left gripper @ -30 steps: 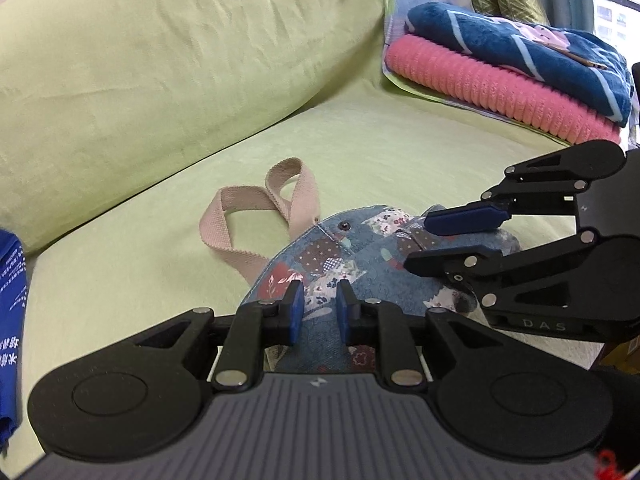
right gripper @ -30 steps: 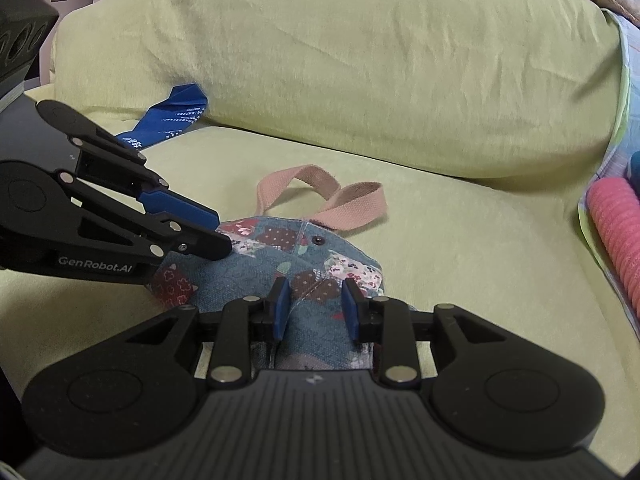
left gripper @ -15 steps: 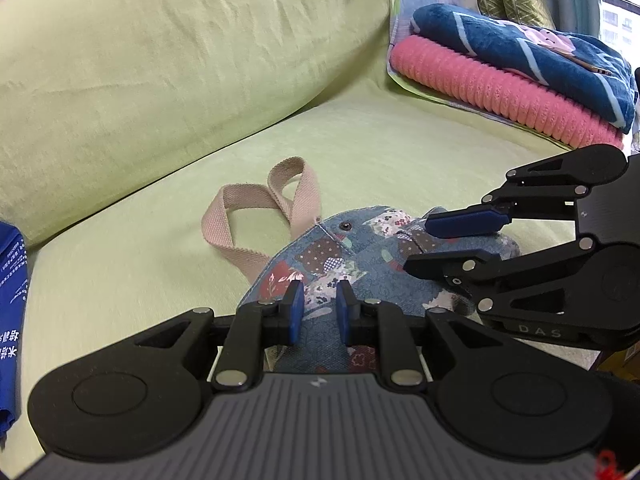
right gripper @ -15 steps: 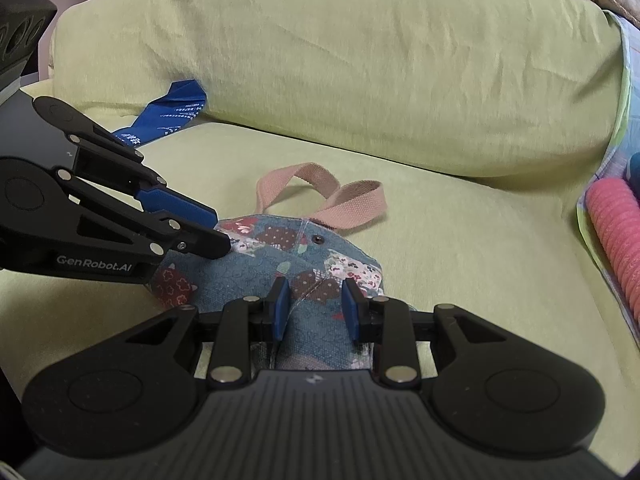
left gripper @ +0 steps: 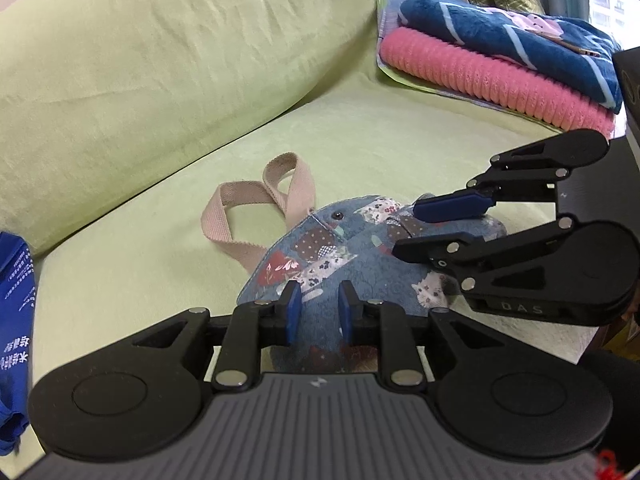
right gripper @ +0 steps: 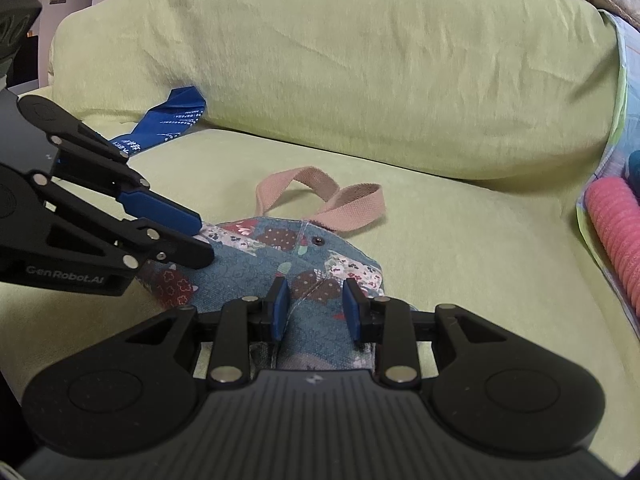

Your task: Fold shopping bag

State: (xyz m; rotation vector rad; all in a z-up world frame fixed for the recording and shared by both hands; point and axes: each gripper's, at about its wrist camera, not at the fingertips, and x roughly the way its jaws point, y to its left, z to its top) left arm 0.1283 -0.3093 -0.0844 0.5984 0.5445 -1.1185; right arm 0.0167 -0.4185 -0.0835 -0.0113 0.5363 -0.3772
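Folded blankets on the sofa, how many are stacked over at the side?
2: a pink ribbed blanket at the sofa's far end, and a navy striped blanket lying on top of it. More could be hidden behind them.

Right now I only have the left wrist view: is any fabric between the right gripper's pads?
Observer: Yes. The right gripper is open, and a raised crease of the patchwork shopping bag shows between its pads.
Operator: Is the blue thing at my left edge touching the bag?
Observer: No. The blue printed fabric lies at the foot of the back cushion, apart from it.
Operator: Where's my gripper?
Observer: The left gripper, open, reaches over the bag's left corner.
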